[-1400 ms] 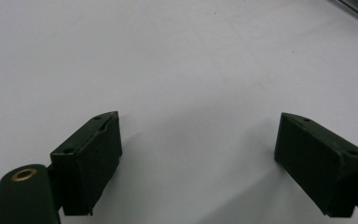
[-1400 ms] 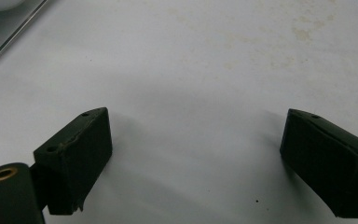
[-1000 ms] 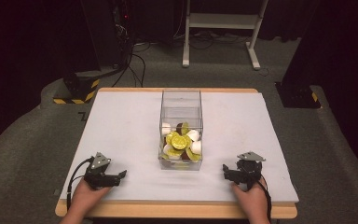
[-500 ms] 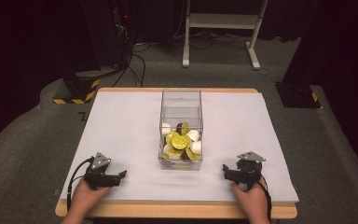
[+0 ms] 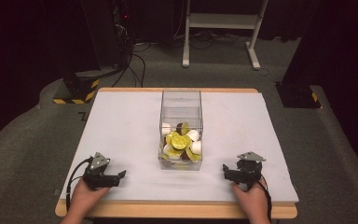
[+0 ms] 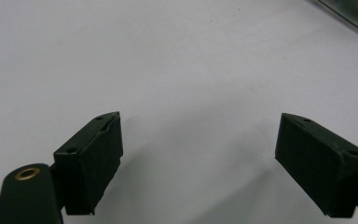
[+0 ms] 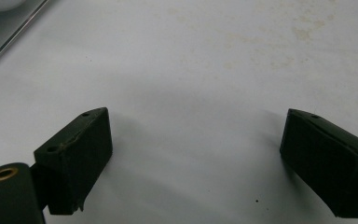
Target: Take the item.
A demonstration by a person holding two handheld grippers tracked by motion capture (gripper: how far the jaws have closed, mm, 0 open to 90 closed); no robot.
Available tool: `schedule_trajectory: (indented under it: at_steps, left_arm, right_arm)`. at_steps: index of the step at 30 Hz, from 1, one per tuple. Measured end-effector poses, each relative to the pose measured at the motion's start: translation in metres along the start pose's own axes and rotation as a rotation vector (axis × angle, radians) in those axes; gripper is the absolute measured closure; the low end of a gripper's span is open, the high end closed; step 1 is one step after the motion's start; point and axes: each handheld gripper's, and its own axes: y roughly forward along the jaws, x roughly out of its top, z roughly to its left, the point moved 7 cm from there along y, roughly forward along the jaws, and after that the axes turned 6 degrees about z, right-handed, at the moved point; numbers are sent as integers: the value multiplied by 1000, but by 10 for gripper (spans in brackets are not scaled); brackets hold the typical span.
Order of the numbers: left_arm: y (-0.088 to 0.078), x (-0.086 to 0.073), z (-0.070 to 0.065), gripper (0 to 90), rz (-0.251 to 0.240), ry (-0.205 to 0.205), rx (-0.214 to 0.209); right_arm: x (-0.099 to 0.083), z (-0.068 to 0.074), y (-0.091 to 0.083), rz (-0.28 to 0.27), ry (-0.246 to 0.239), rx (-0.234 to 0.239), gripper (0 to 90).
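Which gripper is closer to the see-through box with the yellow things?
Right, though only slightly. The right gripper sits right of the clear box; the left gripper sits a bit farther out on its left.

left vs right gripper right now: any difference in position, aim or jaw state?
The left gripper sits near the table's front-left corner; the right gripper sits near the front-right. The left gripper's jaws point rightward toward the clear box; the right gripper's point leftward toward it. In the left gripper view a box corner shows at top right; in the right gripper view, at top left. Shared: both are open, hold nothing, and rest low over bare white tabletop.
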Motion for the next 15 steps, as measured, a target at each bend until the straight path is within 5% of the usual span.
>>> schedule_trajectory:
  at_steps: [15]
  left_arm:
    - [-9,10,-13,155,-36,6,-60]
  right_arm:
    - [0,0,0,0,1,1,89]
